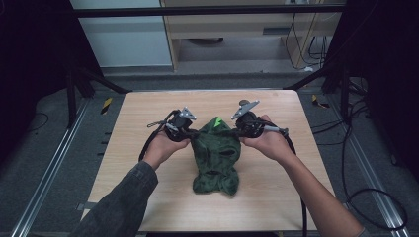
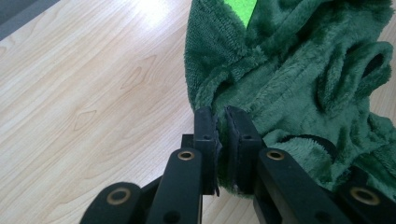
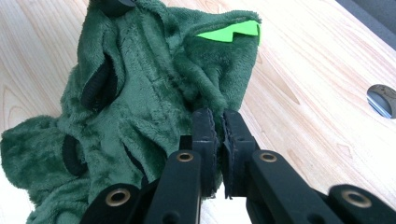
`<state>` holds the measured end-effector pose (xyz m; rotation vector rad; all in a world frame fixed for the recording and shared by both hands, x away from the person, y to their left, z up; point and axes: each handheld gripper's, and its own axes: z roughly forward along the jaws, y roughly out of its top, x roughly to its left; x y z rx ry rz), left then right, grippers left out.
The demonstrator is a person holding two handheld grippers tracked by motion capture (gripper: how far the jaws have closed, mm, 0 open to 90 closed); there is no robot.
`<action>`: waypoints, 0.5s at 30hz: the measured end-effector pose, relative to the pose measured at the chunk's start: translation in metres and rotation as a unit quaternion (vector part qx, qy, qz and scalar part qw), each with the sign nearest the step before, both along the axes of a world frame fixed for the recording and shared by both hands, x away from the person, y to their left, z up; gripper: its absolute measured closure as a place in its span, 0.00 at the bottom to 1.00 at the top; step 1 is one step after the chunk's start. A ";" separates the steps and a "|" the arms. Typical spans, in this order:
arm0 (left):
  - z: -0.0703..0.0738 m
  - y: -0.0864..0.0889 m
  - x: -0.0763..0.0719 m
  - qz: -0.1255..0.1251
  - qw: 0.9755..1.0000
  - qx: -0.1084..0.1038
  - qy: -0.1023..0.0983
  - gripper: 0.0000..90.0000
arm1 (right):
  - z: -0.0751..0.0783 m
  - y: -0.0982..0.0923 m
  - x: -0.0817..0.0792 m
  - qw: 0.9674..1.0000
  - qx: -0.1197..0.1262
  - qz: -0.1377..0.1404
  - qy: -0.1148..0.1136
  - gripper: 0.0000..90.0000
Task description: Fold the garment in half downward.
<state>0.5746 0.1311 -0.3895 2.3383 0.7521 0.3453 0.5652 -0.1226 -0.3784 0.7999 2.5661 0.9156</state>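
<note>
So here the green fleece garment [image 1: 216,159] is lying roughly in the middle of the table [image 1: 148,128], some plush dark green thing with black-edged openings and a bright lime green patch [image 1: 215,123] at its far end. Both grippers are on that far end: the left gripper [image 1: 193,133] is clamped on the left edge and the right gripper [image 1: 237,131] on the right edge, jaws squeezed together with just a thin fold of fleece between the pads in each gripper view. What I'd worry about is how little fabric each one actually has. In the left gripper view the pinch is right on a rolled hem [image 2: 219,100], and fleece is slippery and squashy, so if the hands lift or pull apart, my guess is one edge slides out and the whole thing swings from the other gripper. Second risk: the near end is bunched up in a lump [image 1: 213,183] on the table, so a lift could drag it rather than unfold it, and the layers may stay stuck together. Also can't tell whether each gripper has one layer or both front and back, which matters if the idea is to open or spread it. There's a small round hole [image 3: 383,99] in the table on the far right, close to the right hand [image 1: 267,140], where a trailing hem could catch if the garment gets swept that way.
</note>
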 end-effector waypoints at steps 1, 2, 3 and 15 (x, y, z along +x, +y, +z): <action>0.001 0.000 0.000 0.000 1.000 0.000 -0.001 0.93 | 0.000 0.000 0.000 1.000 0.002 0.000 0.000 0.95; 0.001 -0.001 0.000 0.001 1.000 -0.003 -0.002 0.93 | 0.000 0.000 0.001 1.000 0.001 -0.001 -0.001 0.95; 0.001 -0.001 0.000 0.001 1.000 -0.003 -0.001 0.93 | 0.001 0.000 0.001 1.000 0.001 -0.001 -0.001 0.95; 0.007 -0.002 0.005 0.006 1.000 -0.004 -0.007 0.93 | 0.009 0.001 0.007 1.000 -0.007 -0.003 -0.012 0.95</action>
